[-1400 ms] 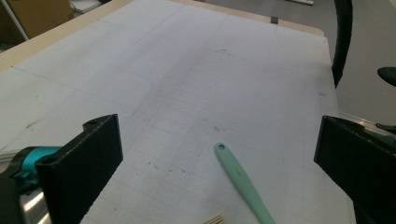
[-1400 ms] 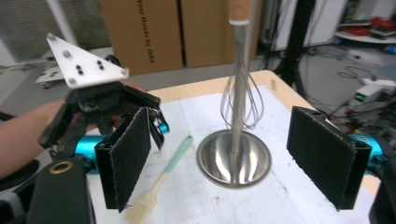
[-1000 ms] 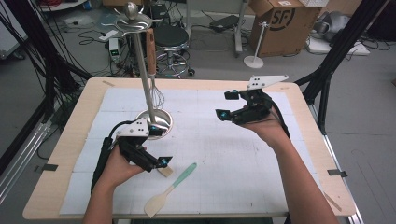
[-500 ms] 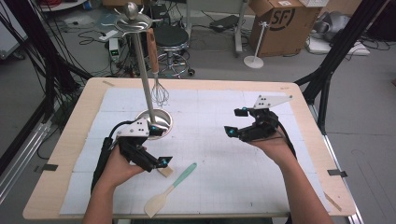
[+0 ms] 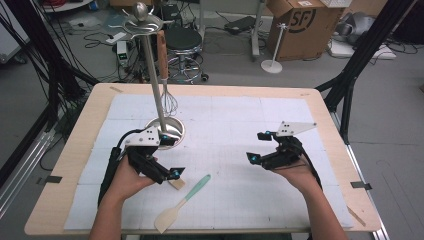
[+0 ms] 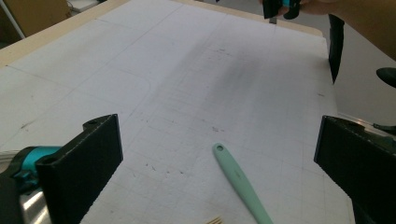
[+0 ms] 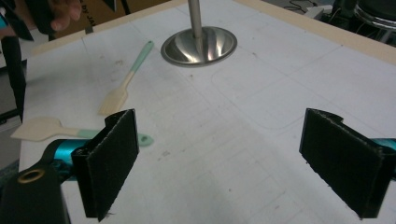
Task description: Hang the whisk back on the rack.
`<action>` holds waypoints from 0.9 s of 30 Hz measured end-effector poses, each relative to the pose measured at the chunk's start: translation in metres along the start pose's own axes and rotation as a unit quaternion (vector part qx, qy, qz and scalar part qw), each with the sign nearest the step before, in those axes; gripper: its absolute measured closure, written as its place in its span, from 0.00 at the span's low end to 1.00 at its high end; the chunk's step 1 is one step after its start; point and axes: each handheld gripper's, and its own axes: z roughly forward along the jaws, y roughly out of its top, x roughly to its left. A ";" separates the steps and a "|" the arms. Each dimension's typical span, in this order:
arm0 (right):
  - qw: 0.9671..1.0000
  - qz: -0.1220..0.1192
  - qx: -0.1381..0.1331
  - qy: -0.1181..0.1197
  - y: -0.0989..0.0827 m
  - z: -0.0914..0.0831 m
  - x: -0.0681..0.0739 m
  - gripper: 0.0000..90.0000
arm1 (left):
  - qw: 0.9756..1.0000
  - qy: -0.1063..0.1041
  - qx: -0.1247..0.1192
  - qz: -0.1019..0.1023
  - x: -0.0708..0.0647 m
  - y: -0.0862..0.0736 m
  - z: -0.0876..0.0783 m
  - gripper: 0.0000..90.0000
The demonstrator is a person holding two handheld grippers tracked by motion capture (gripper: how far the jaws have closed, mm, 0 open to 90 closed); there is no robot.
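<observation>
This is a lab or robotics workshop rather than a home. Black frame struts (image 5: 372, 47) flank a wooden tabletop (image 5: 65, 165) covered with white gridded paper; loose cables (image 5: 30, 45) trail over the grey floor beside a cardboard box (image 5: 295, 22) and a stool (image 5: 182, 40).

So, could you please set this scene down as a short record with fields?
Surface: table with a white gridded mat
Stand: steel utensil stand, round base on the mat
Hanging: whisk, wooden handle, on the stand
Lying flat: two mint-handled spatulas
Left gripper: open, empty, low beside a spatula
Right gripper: open, empty, jaws have just been opening, nothing between them
</observation>
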 end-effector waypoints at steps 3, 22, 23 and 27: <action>1.000 0.005 0.002 0.001 -0.010 -0.001 0.001 0.13 | 1.000 -0.001 0.002 -0.001 0.000 0.000 0.001 0.02; 1.000 0.013 0.001 0.009 -0.033 -0.006 0.003 0.13 | 1.000 -0.004 0.010 -0.003 0.000 -0.002 0.008 0.02; 1.000 0.014 -0.001 0.009 -0.033 -0.006 0.003 0.13 | 1.000 -0.004 0.010 -0.002 0.001 -0.002 0.008 0.02; 1.000 0.016 -0.004 0.010 -0.033 -0.009 0.004 0.13 | 1.000 -0.004 0.012 -0.003 0.001 -0.003 0.009 0.02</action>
